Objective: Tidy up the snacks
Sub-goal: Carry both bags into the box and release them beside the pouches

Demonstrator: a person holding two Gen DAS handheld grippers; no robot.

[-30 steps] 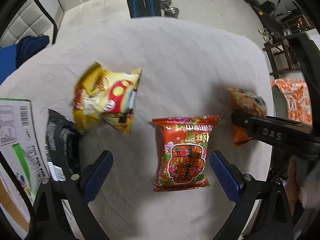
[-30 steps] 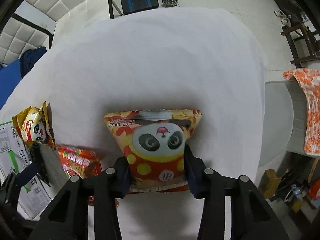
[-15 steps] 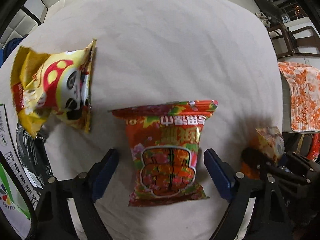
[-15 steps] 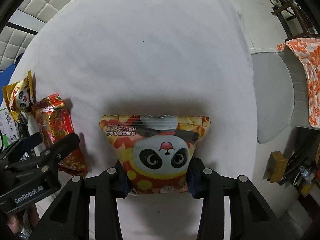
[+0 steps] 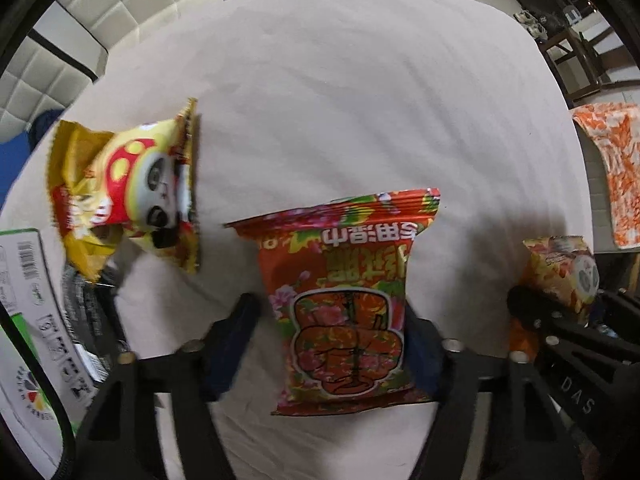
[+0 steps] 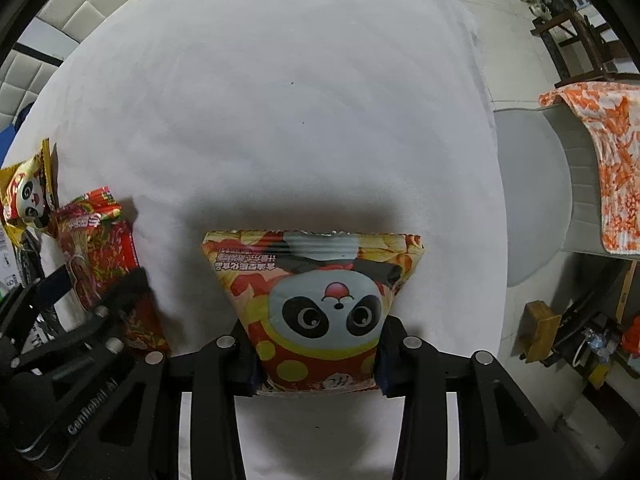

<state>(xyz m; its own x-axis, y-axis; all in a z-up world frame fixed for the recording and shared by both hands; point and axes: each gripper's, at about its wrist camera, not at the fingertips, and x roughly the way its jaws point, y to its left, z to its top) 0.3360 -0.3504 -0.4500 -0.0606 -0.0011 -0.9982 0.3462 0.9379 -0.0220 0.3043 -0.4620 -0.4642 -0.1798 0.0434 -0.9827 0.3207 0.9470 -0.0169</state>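
Two grippers work over one wide white-covered table (image 6: 280, 100), which fills most of both views. At the lower left edge of the left wrist view lies a white printed carton (image 5: 28, 300), with a dark packet (image 5: 86, 320) tucked against it.

Next in size are the snacks. A panda bag (image 6: 320, 312) sits at the lower centre of the right wrist view, and the right gripper (image 6: 318, 354) is clamped on its lower end, both pads pressed into its sides. A red bag (image 5: 344, 308) stands at the lower centre of the left wrist view; the left gripper (image 5: 332, 344) straddles it, its right finger hard against the bag's edge, its left finger with a sliver of cloth showing between pad and bag. So the jaws look narrowed around it but not closed on it. A yellow panda bag (image 5: 128, 192) lies at the left of that view, near the carton.

Risks, as I judge them: both held bags are puffy and slick, gripped only at one end, so a pinch there could slide off the seam or squeeze the air forward and burst the seal. The left jaws sit off-centre, so closing may shove the red bag sideways instead of catching it. The grippers are also close together and could knock each other.
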